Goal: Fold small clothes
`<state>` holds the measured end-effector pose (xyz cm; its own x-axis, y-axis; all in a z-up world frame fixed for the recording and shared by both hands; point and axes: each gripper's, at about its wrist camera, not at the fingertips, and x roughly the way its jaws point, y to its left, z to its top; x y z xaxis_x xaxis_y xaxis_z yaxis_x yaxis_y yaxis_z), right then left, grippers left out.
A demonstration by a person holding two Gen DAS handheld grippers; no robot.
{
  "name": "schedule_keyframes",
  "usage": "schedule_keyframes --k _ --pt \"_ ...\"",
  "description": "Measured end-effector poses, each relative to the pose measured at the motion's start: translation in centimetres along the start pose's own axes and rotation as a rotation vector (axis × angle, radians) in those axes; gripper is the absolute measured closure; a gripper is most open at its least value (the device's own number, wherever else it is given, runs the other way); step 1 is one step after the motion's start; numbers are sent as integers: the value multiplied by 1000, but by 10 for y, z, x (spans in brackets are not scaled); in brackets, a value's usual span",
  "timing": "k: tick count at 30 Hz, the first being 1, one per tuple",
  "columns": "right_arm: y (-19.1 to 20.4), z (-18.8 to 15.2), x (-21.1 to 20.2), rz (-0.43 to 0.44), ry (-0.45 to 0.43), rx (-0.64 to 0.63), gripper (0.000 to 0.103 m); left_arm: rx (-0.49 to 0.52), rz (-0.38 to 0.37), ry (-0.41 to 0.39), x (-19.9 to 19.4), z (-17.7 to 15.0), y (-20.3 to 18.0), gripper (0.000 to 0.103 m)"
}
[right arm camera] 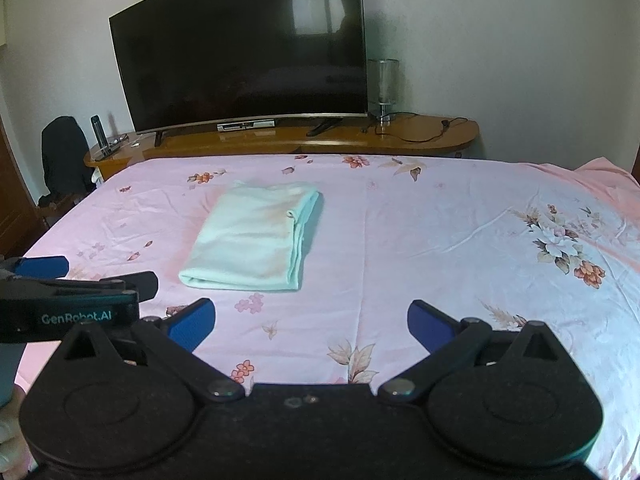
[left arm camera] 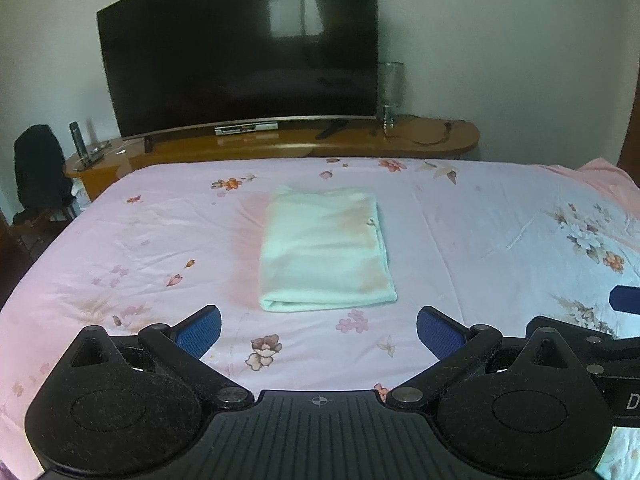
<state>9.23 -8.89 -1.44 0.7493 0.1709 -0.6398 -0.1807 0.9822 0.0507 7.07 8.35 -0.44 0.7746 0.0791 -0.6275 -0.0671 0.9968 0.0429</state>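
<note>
A pale mint-white cloth [left arm camera: 325,249] lies folded into a neat rectangle on the pink flowered bedsheet [left arm camera: 480,232]. It also shows in the right wrist view [right arm camera: 252,240], left of centre. My left gripper [left arm camera: 319,330] is open and empty, held just short of the cloth's near edge. My right gripper [right arm camera: 311,326] is open and empty, to the right of the cloth and nearer than it. The left gripper's body [right arm camera: 72,300] shows at the left edge of the right wrist view.
A large dark television [left arm camera: 240,48] stands on a long wooden cabinet [left arm camera: 304,140] beyond the bed's far edge. A glass lamp [left arm camera: 390,92] and cables sit at its right end. A dark bag on a chair [left arm camera: 38,168] is at far left.
</note>
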Motion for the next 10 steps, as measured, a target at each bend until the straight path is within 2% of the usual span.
schedule_keyframes --k 7,10 --pt "-2 1 8 -2 13 4 1 26 -43 -30 10 3 -7 0" --pt "-5 2 13 -6 18 8 1 38 -40 -37 14 6 -9 0"
